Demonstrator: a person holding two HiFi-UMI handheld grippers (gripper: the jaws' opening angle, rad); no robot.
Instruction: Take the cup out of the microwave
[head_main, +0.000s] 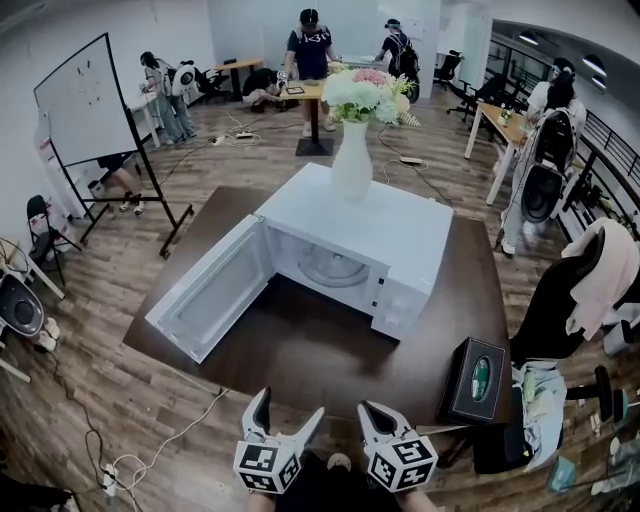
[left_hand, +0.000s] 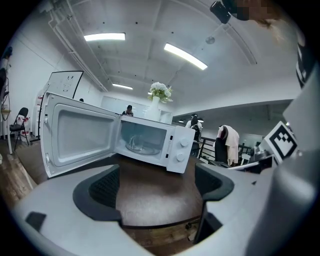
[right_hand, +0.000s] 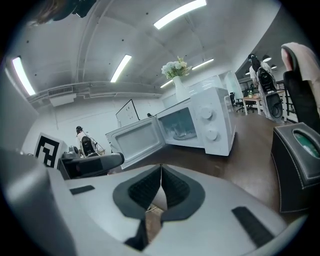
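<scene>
A clear glass cup (left_hand: 134, 141) is seen in the boxy white microwave (left_hand: 176, 146) beyond the released left hand-held gripper (left_hand: 157, 187) and clenched right hand-held gripper (right_hand: 161, 172).

Even, bright light is given by ceiling strip lights (left_hand: 185, 56), seen glaring white in both gripper views. The white microwave (head_main: 380, 225) top is nearly washed out; a soft shadow is cast beneath its door onto the dark table (head_main: 300, 355). Heavy fisheye bending is noted at edges; gripper-view corners are blacked out. Nearest foreground is rendered soft.
</scene>
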